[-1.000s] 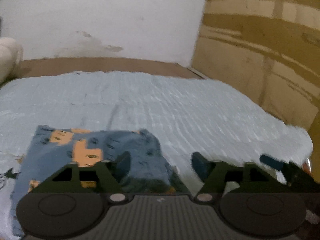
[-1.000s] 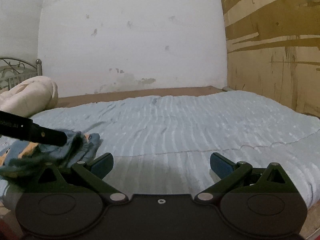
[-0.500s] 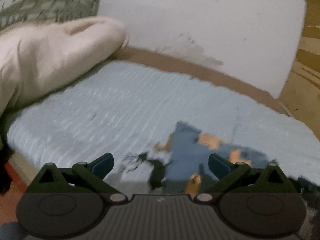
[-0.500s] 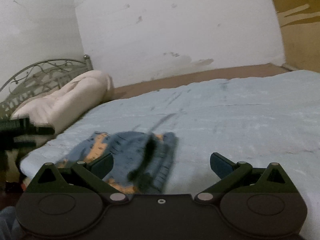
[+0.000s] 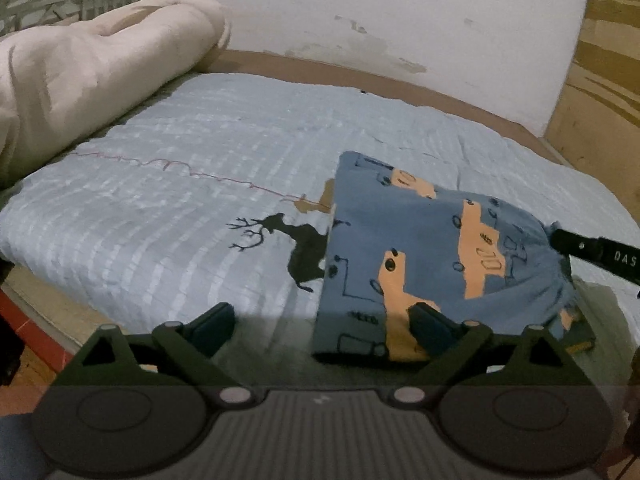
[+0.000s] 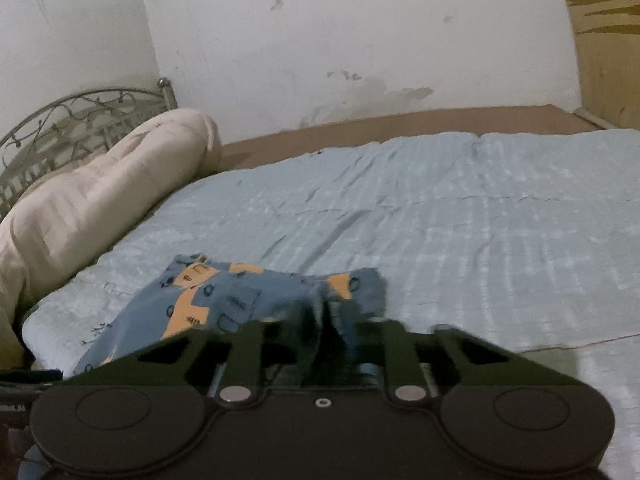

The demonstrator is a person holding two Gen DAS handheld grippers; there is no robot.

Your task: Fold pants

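The right gripper [image 6: 326, 320] has just closed on the folded blue orange-patterned cotton pants [image 5: 432, 248] (left gripper [image 5: 320, 320] gaping at their nine o'clock edge).

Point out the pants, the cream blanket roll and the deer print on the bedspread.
pants [image 5: 432, 248], left wrist view, on the blue upper layer.
cream blanket roll [image 6: 92, 200], right wrist view, on its middle bulge.
deer print [image 5: 304, 248], left wrist view, on the dark body.
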